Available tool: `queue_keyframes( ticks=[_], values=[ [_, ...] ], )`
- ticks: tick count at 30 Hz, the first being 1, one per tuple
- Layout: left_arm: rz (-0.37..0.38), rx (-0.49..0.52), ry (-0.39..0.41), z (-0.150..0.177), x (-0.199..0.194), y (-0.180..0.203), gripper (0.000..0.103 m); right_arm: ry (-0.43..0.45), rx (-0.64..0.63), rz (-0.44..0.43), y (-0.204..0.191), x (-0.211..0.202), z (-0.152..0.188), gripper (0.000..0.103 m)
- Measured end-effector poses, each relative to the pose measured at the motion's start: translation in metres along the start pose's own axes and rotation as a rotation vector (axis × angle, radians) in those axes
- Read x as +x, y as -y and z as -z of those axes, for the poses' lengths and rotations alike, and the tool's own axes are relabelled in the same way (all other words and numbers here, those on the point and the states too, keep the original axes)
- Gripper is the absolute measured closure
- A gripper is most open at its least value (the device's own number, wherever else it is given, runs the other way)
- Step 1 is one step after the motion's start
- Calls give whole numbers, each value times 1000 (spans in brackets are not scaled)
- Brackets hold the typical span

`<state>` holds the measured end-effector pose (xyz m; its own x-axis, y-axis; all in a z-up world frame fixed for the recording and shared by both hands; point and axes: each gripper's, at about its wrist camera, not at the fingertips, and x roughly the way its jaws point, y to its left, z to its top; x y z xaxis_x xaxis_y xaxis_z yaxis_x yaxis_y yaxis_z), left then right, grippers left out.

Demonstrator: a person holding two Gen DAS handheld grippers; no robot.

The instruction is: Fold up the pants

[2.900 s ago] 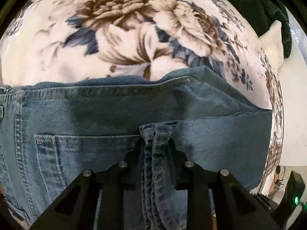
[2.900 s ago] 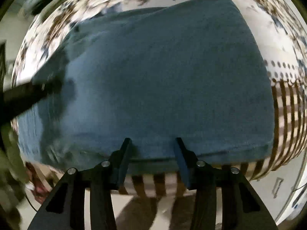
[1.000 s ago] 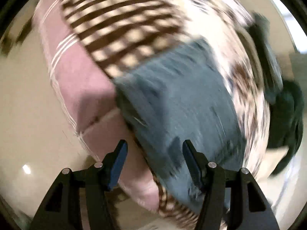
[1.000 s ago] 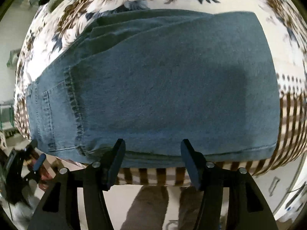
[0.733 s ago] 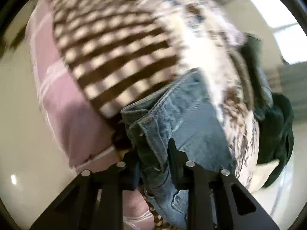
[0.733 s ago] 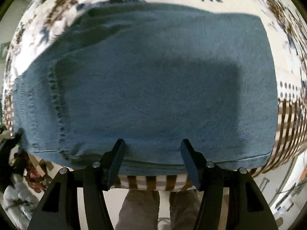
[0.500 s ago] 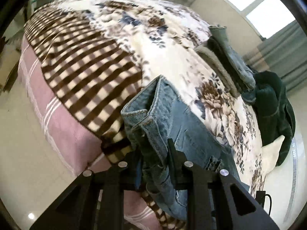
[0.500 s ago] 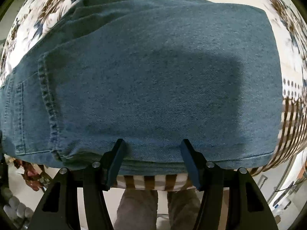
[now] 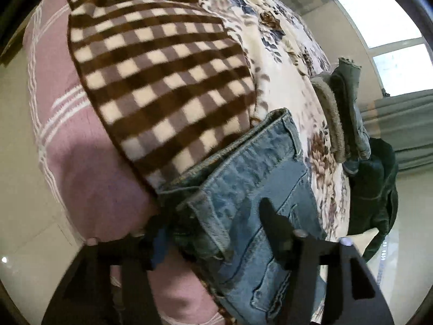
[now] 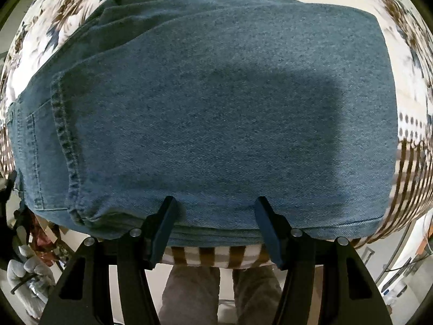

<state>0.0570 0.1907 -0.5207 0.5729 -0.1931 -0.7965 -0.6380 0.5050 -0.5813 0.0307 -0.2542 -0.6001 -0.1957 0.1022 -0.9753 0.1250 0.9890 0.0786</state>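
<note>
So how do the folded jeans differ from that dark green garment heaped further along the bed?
The jeans are light blue denim, folded flat with neat edges; the green garment is dark and crumpled in a heap. The jeans lie by the checked blanket; the green garment hangs over the bed's far side. Both rest on the bed.

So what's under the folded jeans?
The jeans lie on a blanket with flowers on it, brown checks at its edge. It shows all around them, and a pink sheet peeks out below it. What lies right beneath the denim is covered.
</note>
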Motion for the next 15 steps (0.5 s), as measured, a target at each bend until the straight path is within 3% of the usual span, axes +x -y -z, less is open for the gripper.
queue_keyframes(
  ticks=[2, 4, 11, 12, 13, 14, 15],
  values=[
    [-33, 10, 5, 4, -4, 6, 36, -2, 7, 0, -4, 5, 1, 41],
    [-52, 12, 12, 8, -11, 6, 24, -7, 14, -6, -3, 3, 0, 41],
    [-75, -102, -19, 5, 20, -13, 23, -11, 19, -14, 5, 5, -8, 41],
    [-84, -80, 14, 3, 19, -6, 27, -10, 20, -12, 4, 5, -9, 41],
    [-98, -49, 42, 1, 16, 2, 46, -9, 21, -11, 5, 7, -9, 41],
    [-137, 15, 83, 1, 8, 19, 58, -9, 20, -10, 5, 8, -9, 40],
    [-146, 48, 112, 3, 3, 27, 63, -8, 19, -9, 5, 9, -9, 40]
  ],
)
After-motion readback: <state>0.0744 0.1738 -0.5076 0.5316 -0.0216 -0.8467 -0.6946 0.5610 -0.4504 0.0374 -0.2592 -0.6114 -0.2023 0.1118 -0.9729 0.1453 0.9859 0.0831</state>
